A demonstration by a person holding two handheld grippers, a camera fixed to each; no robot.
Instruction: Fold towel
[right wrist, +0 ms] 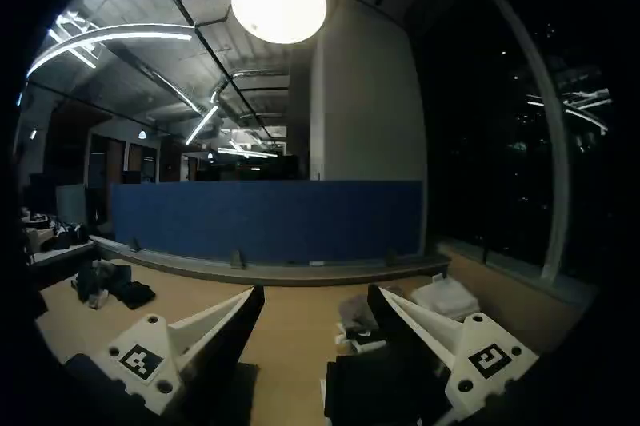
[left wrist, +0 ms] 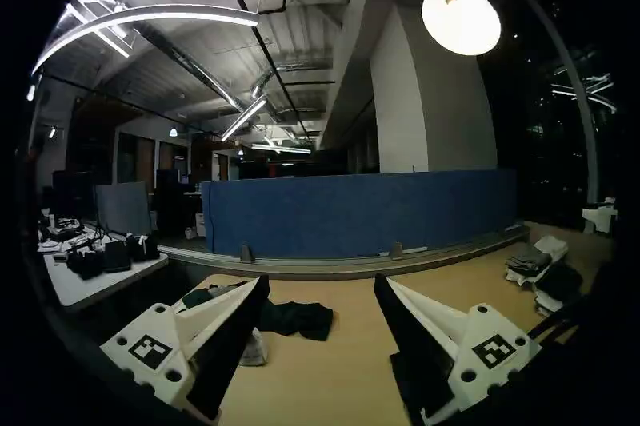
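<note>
Spread wide, holding nothing: left tool (left wrist: 320, 278), right tool (right wrist: 314, 288). Lower centre on desk (left wrist: 344, 370), crumpled dark towel (left wrist: 296, 318); likely soft, light, limp. Best pinched at a corner.

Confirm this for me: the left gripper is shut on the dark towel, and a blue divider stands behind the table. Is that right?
Not quite. The left gripper is open and holds nothing; the dark towel lies crumpled on the table ahead of its fingers. The blue divider does stand behind the table. The left gripper view shows this.
</note>
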